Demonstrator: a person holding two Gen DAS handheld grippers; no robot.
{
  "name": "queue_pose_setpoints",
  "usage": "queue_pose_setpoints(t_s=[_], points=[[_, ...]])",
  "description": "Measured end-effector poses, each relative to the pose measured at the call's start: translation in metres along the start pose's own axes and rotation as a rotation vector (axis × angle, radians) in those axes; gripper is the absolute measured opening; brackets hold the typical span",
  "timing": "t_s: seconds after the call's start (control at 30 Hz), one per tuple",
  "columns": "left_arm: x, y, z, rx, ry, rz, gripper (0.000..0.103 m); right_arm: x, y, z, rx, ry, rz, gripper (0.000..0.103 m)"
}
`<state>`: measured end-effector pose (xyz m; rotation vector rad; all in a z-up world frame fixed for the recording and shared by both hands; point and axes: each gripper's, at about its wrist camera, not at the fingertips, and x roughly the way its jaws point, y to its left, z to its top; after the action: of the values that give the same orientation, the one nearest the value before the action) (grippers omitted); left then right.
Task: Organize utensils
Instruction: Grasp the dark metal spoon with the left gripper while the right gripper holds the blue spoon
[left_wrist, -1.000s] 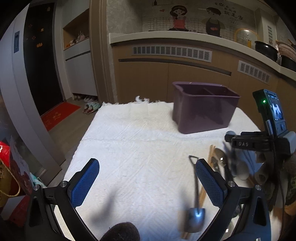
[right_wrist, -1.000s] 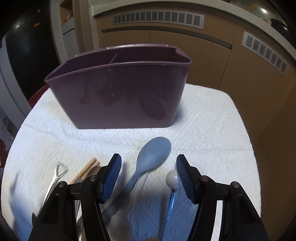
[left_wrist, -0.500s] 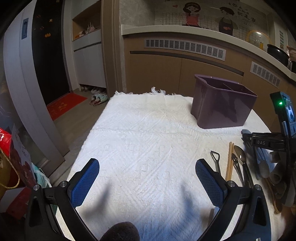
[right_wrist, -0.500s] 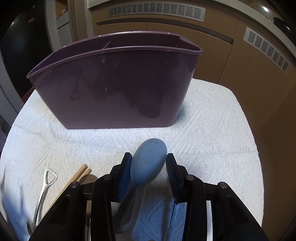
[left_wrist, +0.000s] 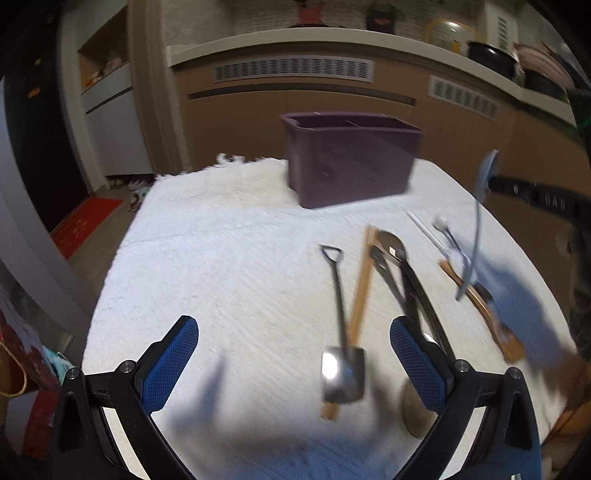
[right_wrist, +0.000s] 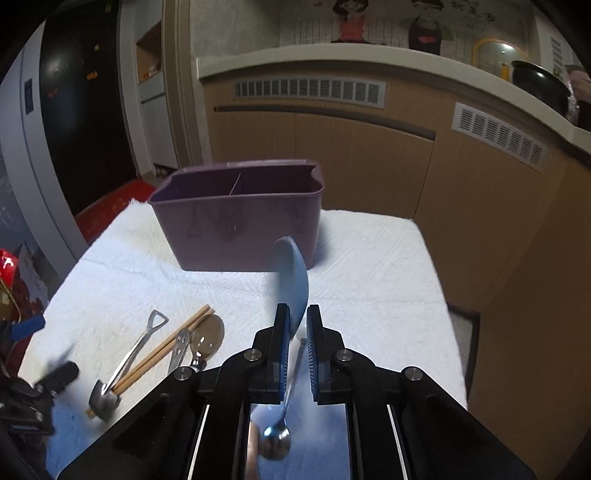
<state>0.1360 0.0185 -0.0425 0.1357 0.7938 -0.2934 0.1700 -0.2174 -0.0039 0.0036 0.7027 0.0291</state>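
My right gripper (right_wrist: 297, 321) is shut on a blue plastic spoon (right_wrist: 291, 280), held off the white cloth with its bowl pointing at the purple divided utensil bin (right_wrist: 240, 218). The spoon (left_wrist: 480, 206) also shows lifted at the right of the left wrist view, beyond the bin (left_wrist: 351, 158). My left gripper (left_wrist: 291, 362) is open and empty above the cloth, near a metal shovel-shaped spoon (left_wrist: 341, 325) and wooden chopsticks (left_wrist: 364, 280). Metal spoons (left_wrist: 402, 273) lie to their right.
A white-tipped utensil (left_wrist: 443, 229) and a wooden utensil (left_wrist: 484, 306) lie at the right on the white cloth (left_wrist: 221, 258). A metal spoon (right_wrist: 275, 439) lies under my right gripper. Brown cabinets (right_wrist: 369, 162) stand behind the table. The table drops off on the left.
My right gripper closed on the blue spoon and lifted it off the cloth, pulling back from the bin. My left gripper swung right, toward the utensils.
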Motion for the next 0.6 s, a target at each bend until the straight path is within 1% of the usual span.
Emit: queue_pose_setpoints(t_s=[0.07, 0.17, 0.27, 0.37, 0.4, 0.43, 0.47, 0.53, 0.6], points=[[0.000, -0.012, -0.004, 0.033, 0.009, -0.010, 0.103, -0.011, -0.004, -0.005, -0.001, -0.018, 0.006, 0.009], [0.002, -0.024, -0.002, 0.055, 0.026, -0.019, 0.101, -0.015, -0.009, -0.014, 0.000, -0.013, 0.022, 0.009], [-0.001, -0.030, 0.004, 0.064, 0.009, -0.016, 0.101, -0.006, -0.019, -0.019, 0.014, 0.025, 0.039, 0.009], [0.001, -0.032, 0.009, 0.072, -0.008, 0.009, 0.101, 0.012, -0.024, -0.021, 0.031, 0.097, 0.087, 0.012], [0.004, -0.031, 0.012, 0.067, -0.008, 0.016, 0.101, 0.020, -0.025, -0.021, 0.050, 0.118, 0.086, 0.018], [0.006, -0.029, 0.014, 0.055, -0.009, 0.023, 0.101, 0.029, -0.025, -0.019, 0.069, 0.136, 0.080, 0.029], [0.009, -0.026, 0.016, 0.038, -0.012, 0.033, 0.101, 0.036, -0.024, -0.019, 0.084, 0.147, 0.074, 0.034], [0.015, -0.019, 0.021, 0.010, -0.020, 0.062, 0.099, 0.053, -0.021, -0.016, 0.131, 0.173, 0.052, 0.053], [0.019, -0.013, 0.025, -0.026, -0.028, 0.063, 0.098, 0.068, -0.017, -0.013, 0.174, 0.196, 0.027, 0.062]])
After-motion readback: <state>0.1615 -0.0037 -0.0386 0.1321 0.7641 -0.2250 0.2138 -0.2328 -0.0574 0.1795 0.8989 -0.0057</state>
